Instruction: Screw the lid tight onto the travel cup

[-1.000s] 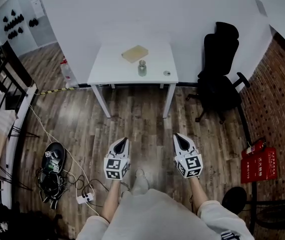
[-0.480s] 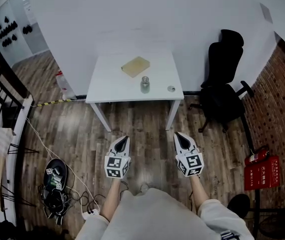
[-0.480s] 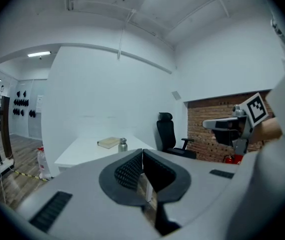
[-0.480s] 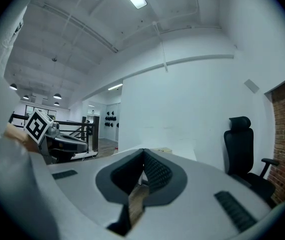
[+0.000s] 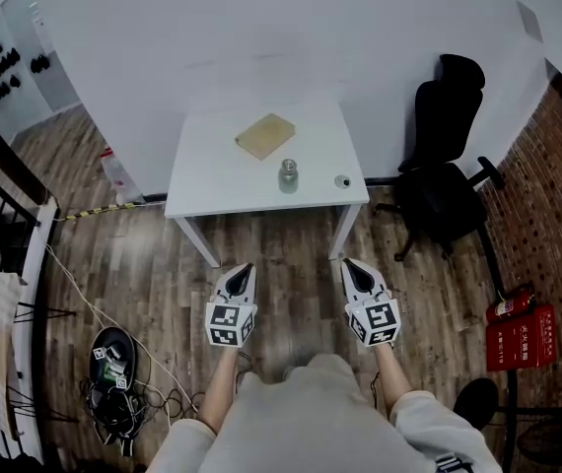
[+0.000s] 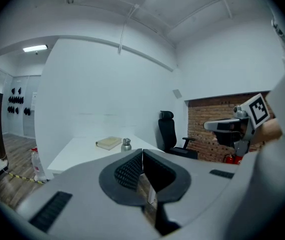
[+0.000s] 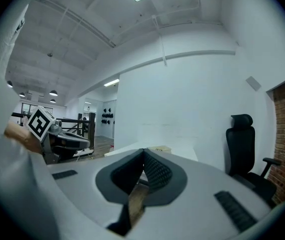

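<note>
While our left gripper [image 5: 244,268] and right gripper [image 5: 349,265] hang short of the worktop [image 5: 212,180], empty jaws pressed together, the travel cup [image 5: 288,175] stands there. Its lid [image 5: 341,181], too small to make out, lies apart.

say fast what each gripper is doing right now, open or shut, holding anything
White left gripper with black jaw pads: closed, jaws together, holding nothing.
White right gripper with black jaw pads: closed, jaws together, holding nothing.
</note>
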Demonstrator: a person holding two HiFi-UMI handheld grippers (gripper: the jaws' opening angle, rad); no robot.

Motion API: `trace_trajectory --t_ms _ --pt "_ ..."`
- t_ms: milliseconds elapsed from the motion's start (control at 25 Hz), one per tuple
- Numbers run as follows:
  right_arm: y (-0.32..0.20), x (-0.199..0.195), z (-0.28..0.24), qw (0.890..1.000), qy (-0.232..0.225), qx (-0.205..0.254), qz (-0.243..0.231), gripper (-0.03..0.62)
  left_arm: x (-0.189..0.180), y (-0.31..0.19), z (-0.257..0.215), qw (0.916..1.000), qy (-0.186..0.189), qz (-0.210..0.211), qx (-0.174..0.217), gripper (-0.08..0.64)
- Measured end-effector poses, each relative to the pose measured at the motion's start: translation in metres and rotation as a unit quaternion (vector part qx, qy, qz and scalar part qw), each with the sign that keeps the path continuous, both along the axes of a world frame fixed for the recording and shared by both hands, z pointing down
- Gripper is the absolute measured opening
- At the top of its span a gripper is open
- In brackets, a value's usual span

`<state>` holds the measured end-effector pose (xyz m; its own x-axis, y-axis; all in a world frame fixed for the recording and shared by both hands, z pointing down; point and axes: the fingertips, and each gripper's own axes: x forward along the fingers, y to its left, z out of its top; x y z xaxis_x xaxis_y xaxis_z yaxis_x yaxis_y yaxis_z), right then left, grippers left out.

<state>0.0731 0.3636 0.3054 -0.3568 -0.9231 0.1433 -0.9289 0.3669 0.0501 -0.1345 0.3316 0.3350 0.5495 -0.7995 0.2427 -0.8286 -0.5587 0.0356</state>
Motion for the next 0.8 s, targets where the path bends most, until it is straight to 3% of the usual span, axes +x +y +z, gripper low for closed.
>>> trace_trajectory --t_ms 400,800 --pt "-0.043 0.008 0.02 1.0 -0.004 -0.018 0.0 0.0 0.018 -0.048 0.016 0.9998 -0.003 0.015 -0.012 0.008" --pt "-0.14 0.022 0.033 0.999 -0.013 -0.031 -0.012 0.0 0.035 -0.137 0.028 0.9995 -0.013 0.013 -0.026 0.008"
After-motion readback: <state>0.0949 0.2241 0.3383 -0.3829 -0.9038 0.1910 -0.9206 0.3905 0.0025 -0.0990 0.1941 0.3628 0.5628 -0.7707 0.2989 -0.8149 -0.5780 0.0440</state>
